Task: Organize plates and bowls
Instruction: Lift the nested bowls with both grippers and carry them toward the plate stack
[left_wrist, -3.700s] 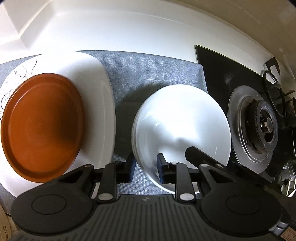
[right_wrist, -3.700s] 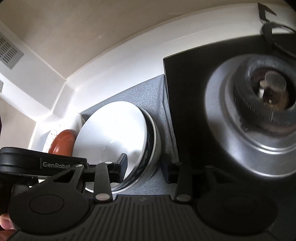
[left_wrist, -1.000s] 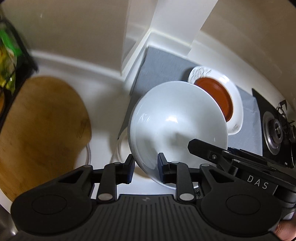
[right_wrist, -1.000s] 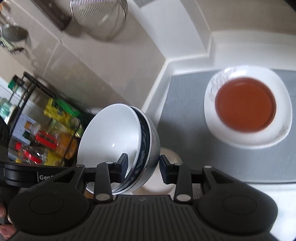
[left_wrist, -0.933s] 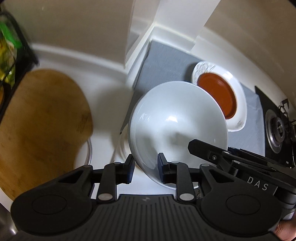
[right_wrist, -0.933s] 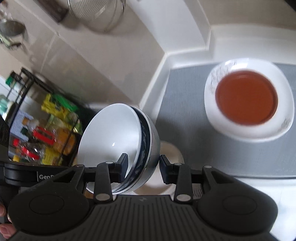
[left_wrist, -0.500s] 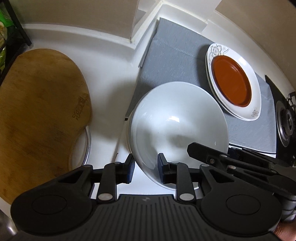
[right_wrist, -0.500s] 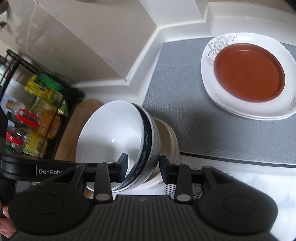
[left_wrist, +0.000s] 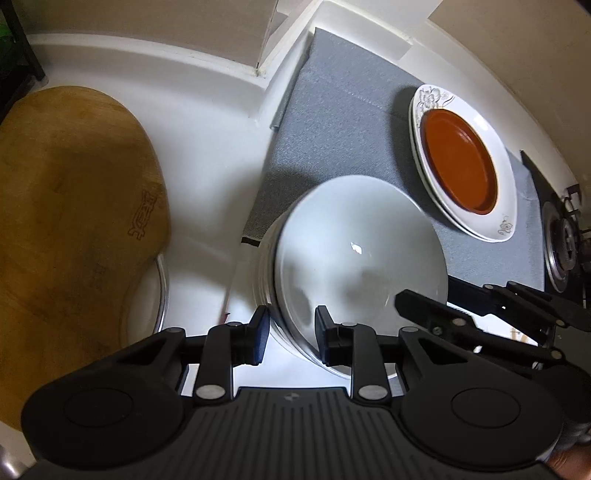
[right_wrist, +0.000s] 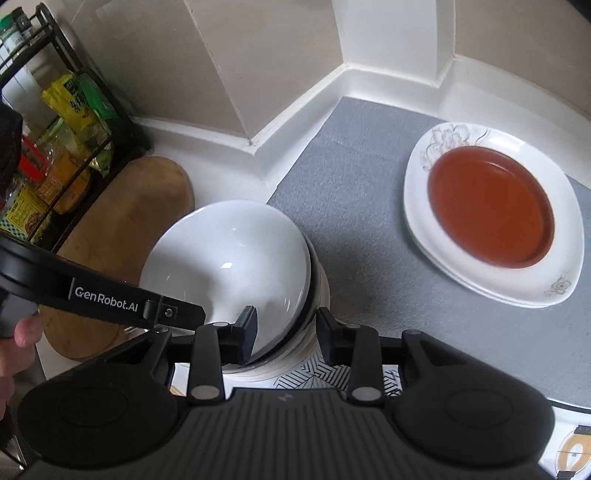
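A white bowl (left_wrist: 354, 258) sits on top of a stack of bowls at the grey mat's near left corner; it also shows in the right wrist view (right_wrist: 229, 269). My left gripper (left_wrist: 290, 336) straddles the bowl's near rim with its fingers spread and a gap on each side. My right gripper (right_wrist: 286, 328) straddles the rim from the other side, also spread. A brown plate (left_wrist: 458, 162) lies on stacked white flowered plates (left_wrist: 498, 225) further along the mat, seen too in the right wrist view (right_wrist: 491, 210).
A wooden cutting board (left_wrist: 70, 229) lies to the left over a metal rim. A black rack with packets and bottles (right_wrist: 55, 147) stands at far left. A gas burner (left_wrist: 561, 236) sits right. The grey mat (right_wrist: 354, 184) reaches the wall corner.
Both grippers lowered the bowls onto the stack beside the mat. Both then opened, leaving the white bowl resting there.
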